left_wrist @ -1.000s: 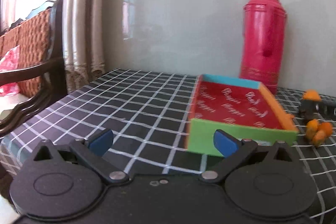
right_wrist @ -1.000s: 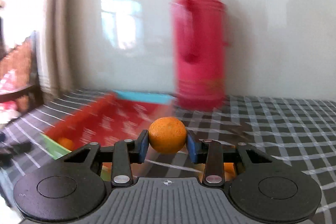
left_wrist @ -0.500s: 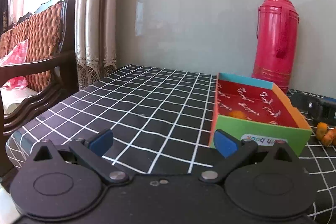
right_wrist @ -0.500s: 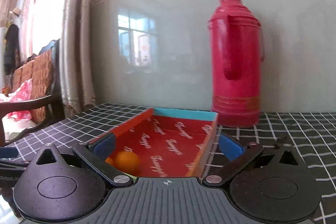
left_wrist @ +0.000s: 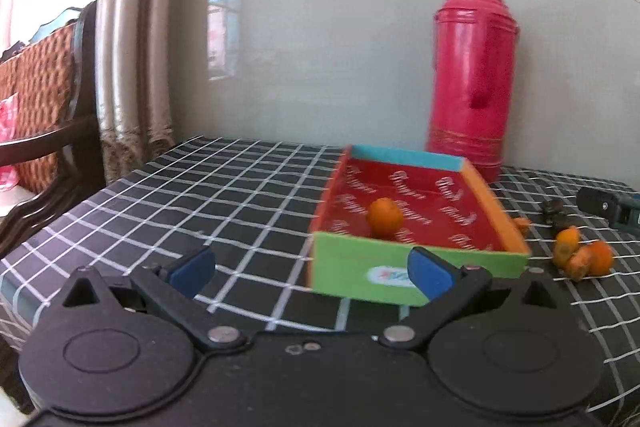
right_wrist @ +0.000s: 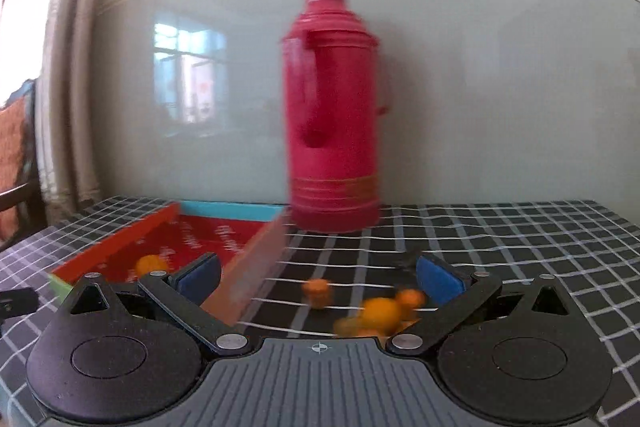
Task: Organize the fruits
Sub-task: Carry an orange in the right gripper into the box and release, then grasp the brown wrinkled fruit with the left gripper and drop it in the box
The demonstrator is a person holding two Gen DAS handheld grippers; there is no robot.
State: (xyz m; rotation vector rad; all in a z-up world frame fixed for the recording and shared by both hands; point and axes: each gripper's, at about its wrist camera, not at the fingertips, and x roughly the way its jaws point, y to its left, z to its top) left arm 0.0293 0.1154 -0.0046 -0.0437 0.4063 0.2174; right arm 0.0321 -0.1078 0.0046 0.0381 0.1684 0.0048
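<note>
I am holding my right tongs (right_wrist: 318,277) spread wide with nothing between the blue pads, whereas a second ago they were clamped on an orange; that orange (left_wrist: 385,218) is now lying inside the box (left_wrist: 416,271), on its red printed floor near the green front wall, and I am seeing it from the right wrist too (right_wrist: 149,264). Half a second ago the right tongs were hanging over the box; now they are pointing to the right of its orange side wall, over the loose oranges (right_wrist: 380,311) lying on the checked bench (right_wrist: 520,247), which are blurred in this view. A small orange piece (right_wrist: 317,291) is sitting just left of them, apart from the cluster. My left tongs (left_wrist: 310,269) are gaping open as they were before, empty, hovering in front of the box's green wall. From the left wrist the same loose oranges (left_wrist: 584,257) are showing right of the box. The red thermos (left_wrist: 470,75) is standing behind the box, against the wall.
</note>
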